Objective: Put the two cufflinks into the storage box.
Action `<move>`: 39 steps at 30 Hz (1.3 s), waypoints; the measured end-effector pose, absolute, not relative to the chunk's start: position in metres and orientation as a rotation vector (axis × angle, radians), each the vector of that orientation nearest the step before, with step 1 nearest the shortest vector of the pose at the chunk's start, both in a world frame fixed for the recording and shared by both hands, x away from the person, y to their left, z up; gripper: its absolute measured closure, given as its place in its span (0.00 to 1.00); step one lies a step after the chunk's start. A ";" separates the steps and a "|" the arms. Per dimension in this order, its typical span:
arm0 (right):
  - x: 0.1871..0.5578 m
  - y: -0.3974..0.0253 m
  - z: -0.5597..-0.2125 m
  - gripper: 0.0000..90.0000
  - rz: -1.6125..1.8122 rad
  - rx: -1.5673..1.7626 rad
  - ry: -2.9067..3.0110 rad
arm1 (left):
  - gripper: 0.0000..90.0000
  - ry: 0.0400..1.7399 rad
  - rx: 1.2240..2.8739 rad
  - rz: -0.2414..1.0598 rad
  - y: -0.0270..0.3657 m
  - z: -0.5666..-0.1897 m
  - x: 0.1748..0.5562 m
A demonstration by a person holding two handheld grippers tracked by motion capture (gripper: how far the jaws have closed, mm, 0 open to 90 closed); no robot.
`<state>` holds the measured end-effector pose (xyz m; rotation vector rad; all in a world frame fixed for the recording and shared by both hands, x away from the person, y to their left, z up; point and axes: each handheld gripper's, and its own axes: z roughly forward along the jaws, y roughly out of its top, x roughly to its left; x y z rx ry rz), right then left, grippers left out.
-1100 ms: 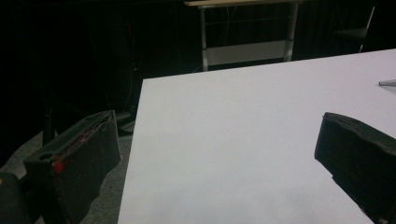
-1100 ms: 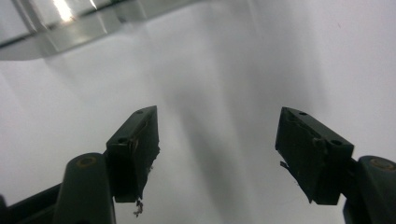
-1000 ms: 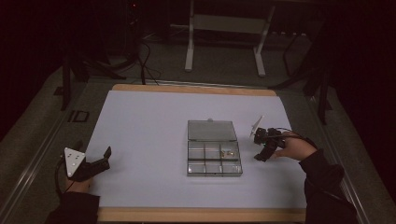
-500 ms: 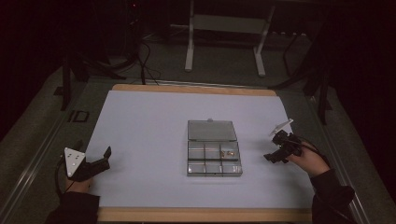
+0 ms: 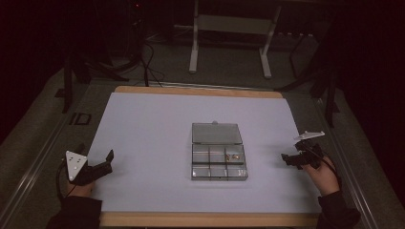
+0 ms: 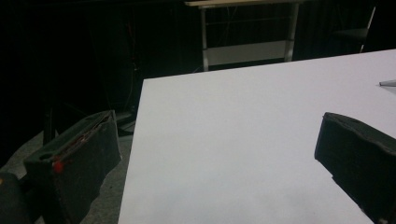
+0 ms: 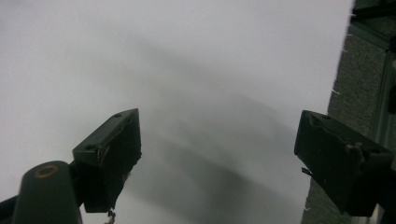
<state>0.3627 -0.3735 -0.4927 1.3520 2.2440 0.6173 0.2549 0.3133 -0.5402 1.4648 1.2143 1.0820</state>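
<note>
A clear compartment box point(image 5: 219, 164) lies in the middle of the white mat point(image 5: 153, 129), its lid point(image 5: 215, 133) folded back flat on the far side. One small brownish piece point(image 5: 233, 156) rests in a right-hand compartment. My left gripper point(image 5: 95, 155) sits at the mat's near left corner, open, nothing between its jaws; in the left gripper view my left gripper point(image 6: 217, 140) frames bare mat. My right gripper point(image 5: 292, 155) hovers near the mat's right edge, well right of the box. In the right gripper view my right gripper point(image 7: 219, 144) stands open and empty over the mat.
The mat covers a wooden tabletop point(image 5: 200, 218) with grey surround point(image 5: 43, 143). The mat's right edge point(image 7: 341, 70) runs beside my right gripper. Metal table legs point(image 5: 193, 43) and cables stand in the dark behind the table.
My right gripper has drawn away from the box's right side, moving right and slightly nearer, toward the mat's edge. The left gripper and the box have stayed still.
</note>
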 end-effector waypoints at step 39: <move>0.331 -0.382 -0.527 0.15 0.937 1.278 1.759 | 0.00 1.217 1.465 1.090 0.313 -0.540 0.255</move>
